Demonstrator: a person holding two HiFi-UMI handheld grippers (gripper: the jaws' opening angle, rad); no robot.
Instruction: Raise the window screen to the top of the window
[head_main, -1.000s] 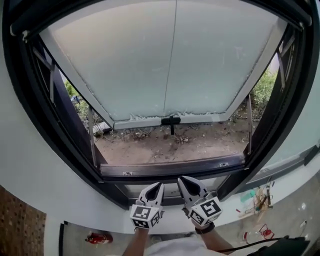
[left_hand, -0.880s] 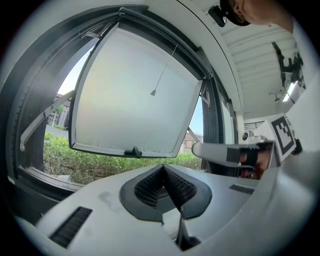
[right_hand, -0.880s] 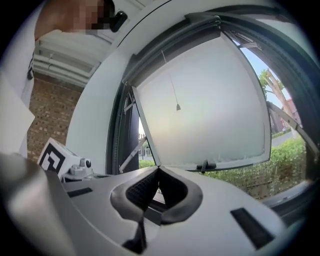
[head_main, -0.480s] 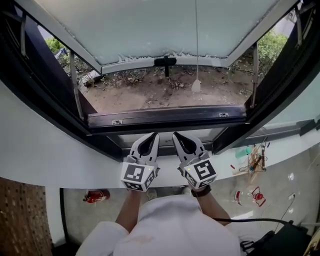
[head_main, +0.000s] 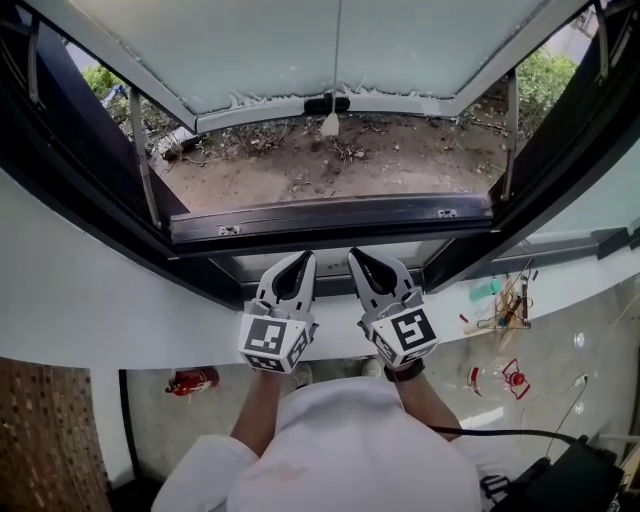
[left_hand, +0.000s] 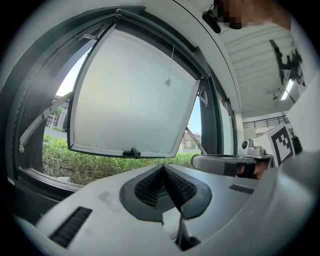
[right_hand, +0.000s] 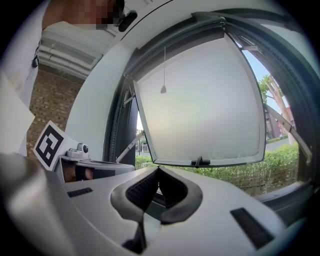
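No screen mesh shows across the window opening (head_main: 330, 170). A thin cord with a small white pull (head_main: 330, 125) hangs down from above the frame, in front of the frosted pane (head_main: 330, 50), which is swung outward. The same pull (left_hand: 168, 82) (right_hand: 163, 89) appears in both gripper views. My left gripper (head_main: 300, 262) and right gripper (head_main: 360, 258) sit side by side just below the dark bottom rail (head_main: 330, 215), both shut on nothing. Seen along its own jaws, each gripper (left_hand: 163, 168) (right_hand: 158, 170) points at the open window and touches nothing.
Metal stay arms (head_main: 140, 150) (head_main: 510, 130) hold the pane at both sides. A black handle (head_main: 327, 104) sits on the pane's lower edge. Bare soil lies outside. A red object (head_main: 190, 380) and small tools (head_main: 505, 300) lie on the floor inside.
The cord's pull came into view and swung from right to left. My view dropped lower and my white shirt now shows. Both grippers stayed shut, side by side under the rail.
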